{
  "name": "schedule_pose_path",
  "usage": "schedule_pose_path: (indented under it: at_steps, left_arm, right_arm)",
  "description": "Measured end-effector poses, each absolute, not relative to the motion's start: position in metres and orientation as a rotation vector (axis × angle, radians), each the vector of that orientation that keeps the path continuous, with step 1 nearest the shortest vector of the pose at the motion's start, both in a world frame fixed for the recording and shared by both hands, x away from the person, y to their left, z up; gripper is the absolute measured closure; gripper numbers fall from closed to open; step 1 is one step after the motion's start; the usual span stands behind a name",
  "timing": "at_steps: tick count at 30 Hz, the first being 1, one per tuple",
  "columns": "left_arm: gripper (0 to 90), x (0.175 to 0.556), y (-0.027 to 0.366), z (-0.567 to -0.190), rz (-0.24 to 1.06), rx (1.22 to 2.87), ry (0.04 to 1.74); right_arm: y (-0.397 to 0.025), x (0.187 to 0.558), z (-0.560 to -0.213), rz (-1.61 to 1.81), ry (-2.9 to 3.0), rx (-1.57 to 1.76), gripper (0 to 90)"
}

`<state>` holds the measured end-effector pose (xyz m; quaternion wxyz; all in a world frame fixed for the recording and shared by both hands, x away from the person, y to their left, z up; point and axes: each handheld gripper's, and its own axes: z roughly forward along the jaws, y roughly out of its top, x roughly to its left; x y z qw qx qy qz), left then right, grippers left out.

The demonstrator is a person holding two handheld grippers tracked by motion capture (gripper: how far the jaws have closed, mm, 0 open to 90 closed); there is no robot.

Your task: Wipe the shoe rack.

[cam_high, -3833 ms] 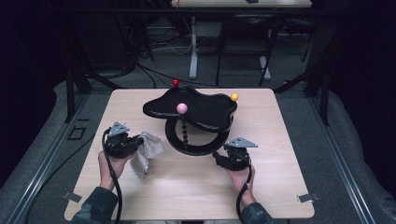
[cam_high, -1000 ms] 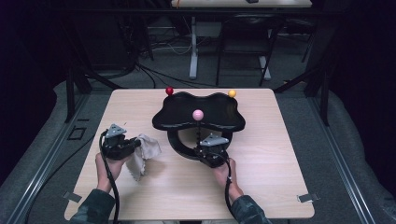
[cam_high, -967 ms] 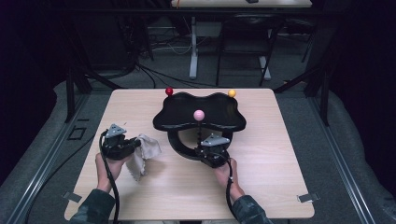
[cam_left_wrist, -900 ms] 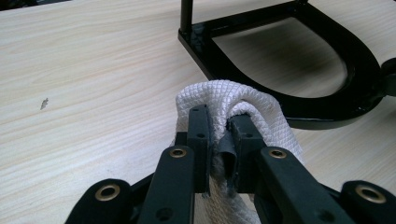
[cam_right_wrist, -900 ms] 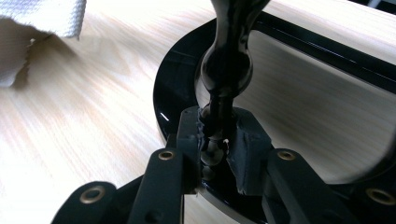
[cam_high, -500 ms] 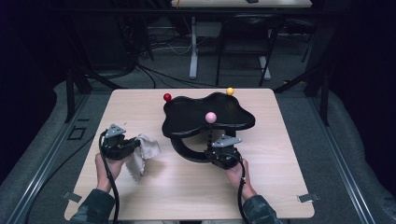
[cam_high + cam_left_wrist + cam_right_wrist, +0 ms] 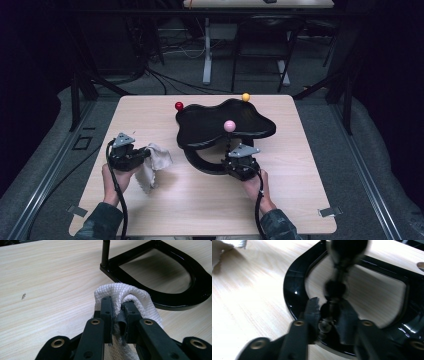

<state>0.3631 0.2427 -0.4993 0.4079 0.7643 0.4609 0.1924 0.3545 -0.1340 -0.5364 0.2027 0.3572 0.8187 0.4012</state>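
Note:
A black stand has a wavy top tray and a D-shaped base ring on the table. Red, orange and pink balls top its posts. My right gripper is shut on the beaded post low down, just above the base ring; that view is blurred. To the left of the stand, my left gripper is shut on a white quilted cloth, which drapes over its jaws and hangs to the table.
The light wooden table has bare room at the right and along the front edge. A thin plain post rises from the base ring's corner ahead of the left gripper. Dark floor, cables and table legs lie beyond.
The right gripper came in from the right and closed on the beaded post. Over the last second, stand and gripper shifted right and the tray swung round. The left gripper and cloth stayed put.

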Motion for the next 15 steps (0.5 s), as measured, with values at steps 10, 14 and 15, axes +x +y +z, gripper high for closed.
schedule_pose_path:
  at_steps: [10, 14, 15]
  left_arm:
    - [81.3, 0.363, 0.242, -0.499, 0.485, 1.923, 1.16]
    - [81.5, 0.362, 0.243, -0.498, 0.484, 1.921, 1.157]
    - [81.5, 0.362, 0.244, -0.498, 0.485, 1.922, 1.157]
  right_arm:
    - [-0.141, 0.354, -0.535, 1.092, 2.287, 1.003, 75.1]
    - [-0.153, 0.357, -0.534, 1.085, 2.282, 1.018, 75.1]
    - [-0.157, 0.358, -0.534, 1.096, 2.286, 1.023, 75.0]
